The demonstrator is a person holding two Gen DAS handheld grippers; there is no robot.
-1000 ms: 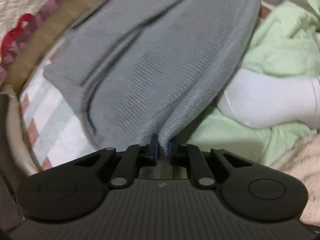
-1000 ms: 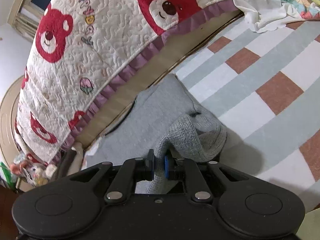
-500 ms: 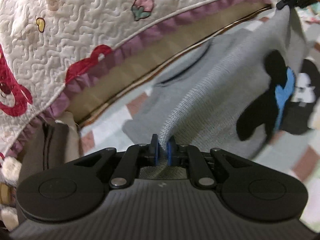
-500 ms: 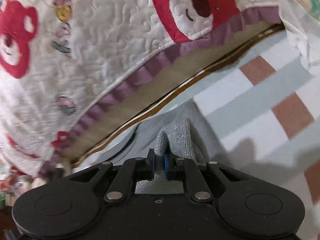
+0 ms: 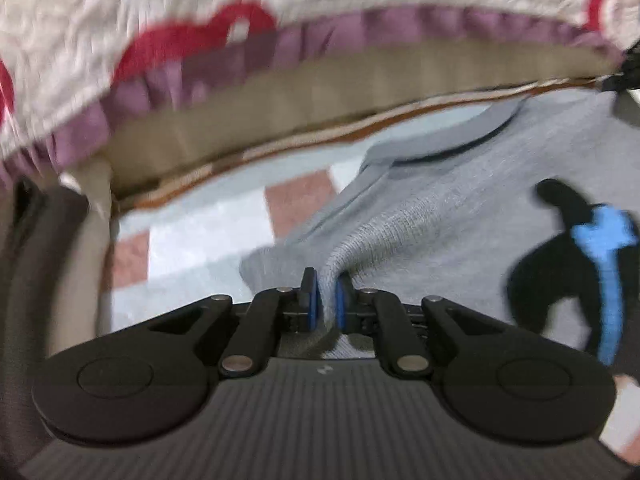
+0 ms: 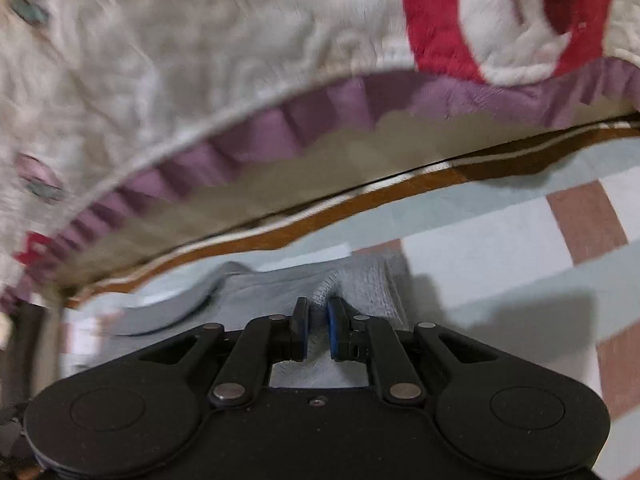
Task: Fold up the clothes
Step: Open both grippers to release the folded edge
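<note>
A grey knit sweater [image 5: 448, 216] with a black and blue figure on its front [image 5: 576, 264] lies spread on the checked bedsheet [image 5: 200, 240], its collar toward the headboard. My left gripper [image 5: 325, 300] is shut on a bunched fold at the sweater's left shoulder. In the right wrist view my right gripper [image 6: 316, 322] is shut on the sweater's other shoulder [image 6: 360, 284], low over the sheet. The collar [image 6: 168, 312] shows to its left.
A white quilt with red bears and a purple frill [image 6: 240, 80] hangs just behind the sweater, over a tan headboard edge [image 5: 320, 92]. The checked sheet [image 6: 500, 248] stretches right of the right gripper. A dark bag or cushion [image 5: 36, 280] sits at the far left.
Both grippers have swung forward and down toward the headboard, carrying the sweater. It now lies spread on the sheet with its front figure in view, and the quilt looms closer.
</note>
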